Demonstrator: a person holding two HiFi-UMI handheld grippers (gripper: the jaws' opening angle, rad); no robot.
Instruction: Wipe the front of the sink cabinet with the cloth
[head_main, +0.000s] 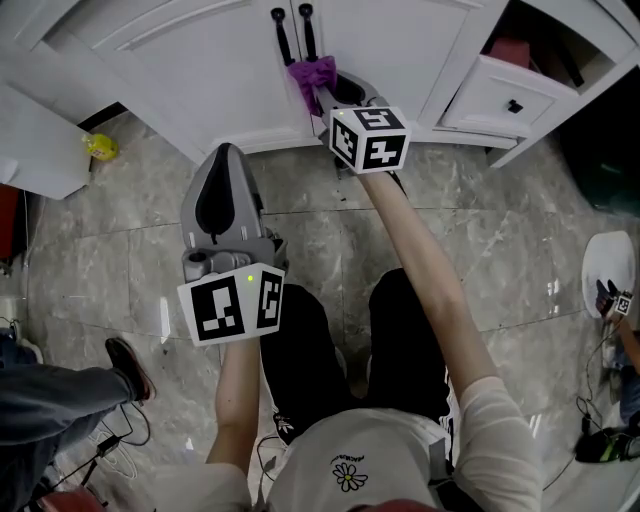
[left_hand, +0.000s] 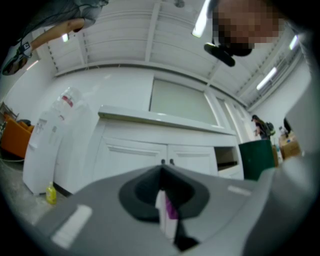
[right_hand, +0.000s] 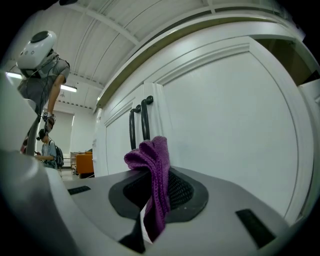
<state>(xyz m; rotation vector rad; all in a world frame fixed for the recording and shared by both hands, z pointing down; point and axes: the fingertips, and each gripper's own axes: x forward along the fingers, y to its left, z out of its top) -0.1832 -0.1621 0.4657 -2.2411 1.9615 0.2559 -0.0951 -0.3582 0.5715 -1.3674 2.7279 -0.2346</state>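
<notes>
Cloth (head_main: 312, 74) clamped in right gripper (head_main: 330, 97) by two door handles (head_main: 282, 38); left gripper (head_main: 227, 155) closed.

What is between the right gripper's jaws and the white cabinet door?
The purple cloth, pinched by the right gripper, bunches toward the cabinet door near the black handles; the right gripper view shows it.

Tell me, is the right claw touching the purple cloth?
Touching. The right gripper view shows the right claw shut on the purple cloth, which is pinched between its jaws.
</notes>
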